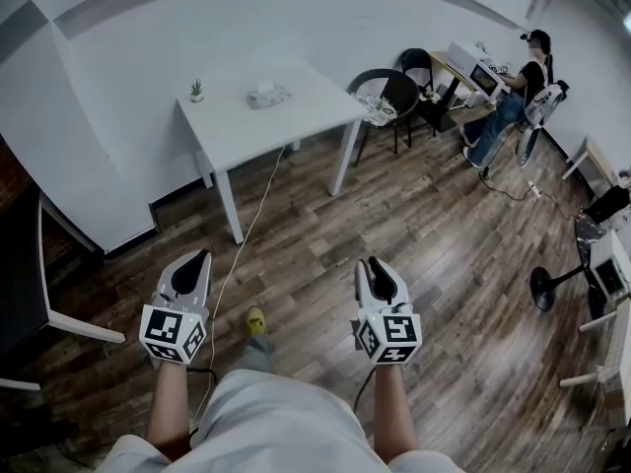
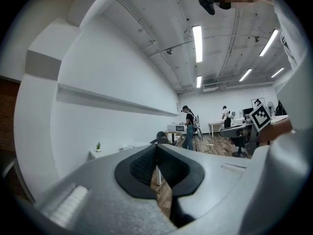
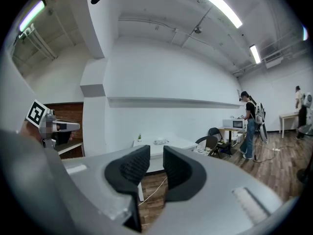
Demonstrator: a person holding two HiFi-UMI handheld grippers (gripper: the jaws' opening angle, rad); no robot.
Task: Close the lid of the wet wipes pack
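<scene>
the head view looks from above, forward and steeply down, with the left gripper (image 1: pixel 201 257) and right gripper (image 1: pixel 373 263) near and the white table (image 1: pixel 258 116) far. each gripper view sits close behind its own jaws and faces forward across the room. all three views share the white table; both gripper views share the standing person (image 2: pixel 188 126) at far right.
</scene>
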